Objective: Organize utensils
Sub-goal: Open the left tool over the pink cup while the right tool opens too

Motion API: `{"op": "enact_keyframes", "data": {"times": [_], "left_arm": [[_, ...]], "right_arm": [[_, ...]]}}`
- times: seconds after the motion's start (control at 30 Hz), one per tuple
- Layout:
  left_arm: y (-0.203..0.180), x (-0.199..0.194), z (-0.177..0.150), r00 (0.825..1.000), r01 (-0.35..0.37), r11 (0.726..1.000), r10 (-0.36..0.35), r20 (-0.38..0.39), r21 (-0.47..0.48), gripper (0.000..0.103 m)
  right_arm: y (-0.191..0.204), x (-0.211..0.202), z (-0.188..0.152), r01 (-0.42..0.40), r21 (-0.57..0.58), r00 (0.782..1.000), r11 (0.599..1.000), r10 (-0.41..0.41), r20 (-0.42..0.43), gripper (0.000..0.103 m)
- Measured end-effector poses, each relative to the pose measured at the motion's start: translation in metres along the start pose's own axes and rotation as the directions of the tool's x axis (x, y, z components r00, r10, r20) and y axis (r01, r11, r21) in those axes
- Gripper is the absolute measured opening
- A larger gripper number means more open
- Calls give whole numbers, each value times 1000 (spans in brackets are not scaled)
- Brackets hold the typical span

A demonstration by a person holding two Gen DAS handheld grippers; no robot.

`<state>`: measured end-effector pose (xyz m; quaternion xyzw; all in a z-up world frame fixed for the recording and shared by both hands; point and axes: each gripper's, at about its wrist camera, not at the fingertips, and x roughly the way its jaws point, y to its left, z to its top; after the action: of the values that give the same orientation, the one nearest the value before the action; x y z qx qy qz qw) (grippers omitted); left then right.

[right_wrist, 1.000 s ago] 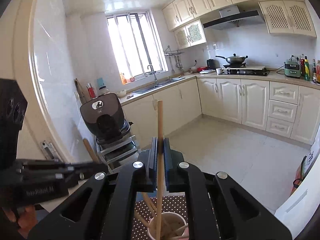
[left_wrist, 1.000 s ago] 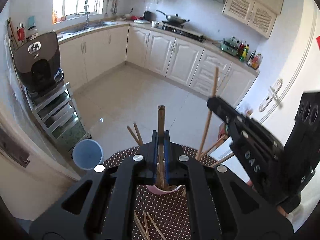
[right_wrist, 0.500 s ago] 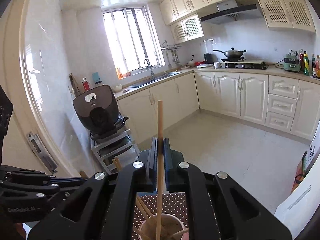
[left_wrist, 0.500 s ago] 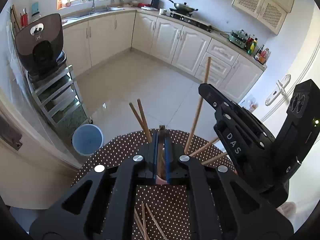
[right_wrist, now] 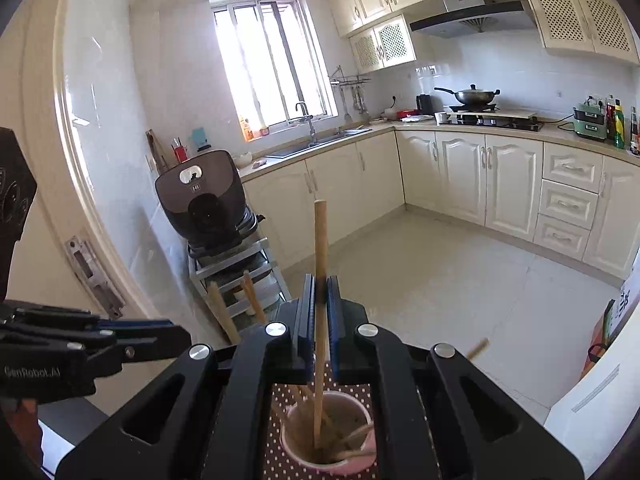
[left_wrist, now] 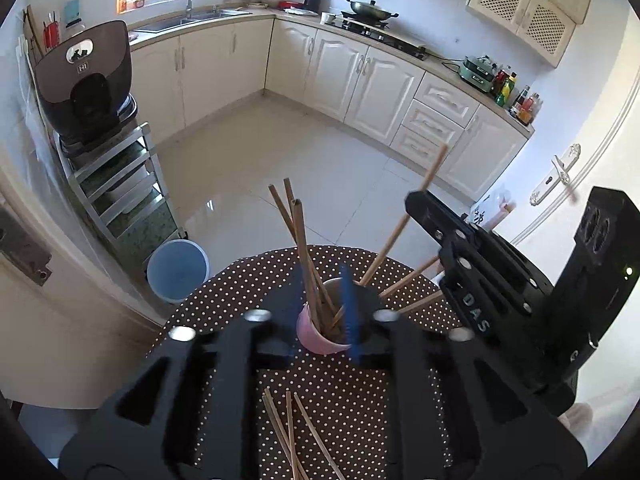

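A pink cup [left_wrist: 316, 338] stands on the round polka-dot table [left_wrist: 360, 408] and holds several wooden chopsticks [left_wrist: 304, 252]. My left gripper [left_wrist: 320, 316] is open, its jaws apart on either side of the cup, with nothing in them. My right gripper [right_wrist: 320, 300] is shut on one chopstick [right_wrist: 320, 240], held upright with its lower end inside the cup [right_wrist: 332, 436]. The right gripper also shows in the left wrist view [left_wrist: 424, 204], above and to the right of the cup. The left gripper shows at the left of the right wrist view [right_wrist: 152, 336].
Three loose chopsticks [left_wrist: 292, 436] lie on the table near my left gripper's body. A blue bin [left_wrist: 178, 270] stands on the floor beyond the table edge. A metal rack [left_wrist: 120, 184] with a dark appliance [left_wrist: 86, 80] stands at left. A white door [left_wrist: 560, 168] is at right.
My left gripper has opened and let go of its chopstick, which now stands in the cup. The right gripper has lowered its chopstick toward the cup.
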<state>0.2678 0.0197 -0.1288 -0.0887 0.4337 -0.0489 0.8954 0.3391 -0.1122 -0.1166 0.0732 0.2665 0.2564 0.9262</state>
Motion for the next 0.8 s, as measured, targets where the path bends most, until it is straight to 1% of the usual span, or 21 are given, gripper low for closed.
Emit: {"op": "enact_keyframes", "data": {"times": [0.03, 0.07, 0.23, 0.3, 0.4, 0.57, 0.73, 0.77, 0.8], "left_arm": [[0, -3, -2, 1000, 0, 1000, 0, 10, -6, 53], [1, -5, -4, 1000, 1, 1000, -1, 23, -10, 55], [2, -14, -13, 999, -28, 1000, 27, 33, 6, 55], [5, -16, -16, 999, -27, 1000, 27, 24, -3, 59], [8, -21, -25, 999, -37, 999, 37, 22, -3, 62], [16, -32, -38, 999, -47, 999, 47, 16, 3, 64], [22, -42, -49, 999, -50, 999, 50, 18, 6, 67], [23, -44, -51, 999, -50, 999, 49, 17, 5, 68], [25, -45, -53, 999, -45, 999, 45, 17, 4, 69]], "right_arm": [[0, -3, -1, 1, 2, 1000, 1000, -1, -5, 5], [1, -7, -3, 3, 3, 1000, 1000, -3, -7, 5], [8, -19, -13, 4, 3, 1000, 1000, -4, -31, 5], [10, -22, -19, 8, 6, 999, 1000, -7, -47, 5], [16, -25, -29, 15, 5, 997, 1000, -15, -75, 6], [25, -29, -46, 35, 19, 992, 999, -32, -124, 7], [32, -39, -54, 58, 40, 989, 998, -52, -138, 8], [34, -41, -54, 64, 48, 988, 997, -56, -144, 9], [34, -43, -56, 67, 57, 987, 996, -58, -149, 14]]}}
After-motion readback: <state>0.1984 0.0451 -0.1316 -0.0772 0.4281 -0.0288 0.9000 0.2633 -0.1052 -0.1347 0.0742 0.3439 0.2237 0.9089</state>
